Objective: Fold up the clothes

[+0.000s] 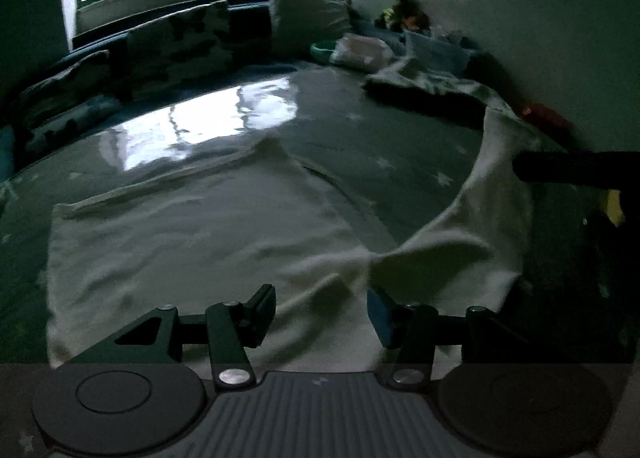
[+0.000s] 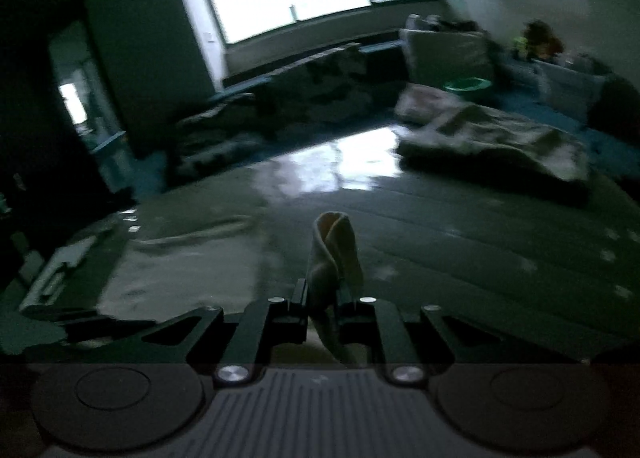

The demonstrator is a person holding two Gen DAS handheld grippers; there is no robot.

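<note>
My left claw (image 1: 322, 312) stands about half open above the near edge of the pale cloth (image 1: 192, 225), which lies spread on the glossy mat (image 1: 340, 145); nothing sits between its pads, and I cannot tell whether the tips brush the fabric. My right claw (image 2: 322, 306) is clamped tight on a pinched corner of cloth (image 2: 334, 254) that sticks up past its fingers, and in the left view that side of the cloth rises off the mat toward the right edge. A second rumpled cloth (image 2: 492, 141) lies near the mat's far right corner.
</note>
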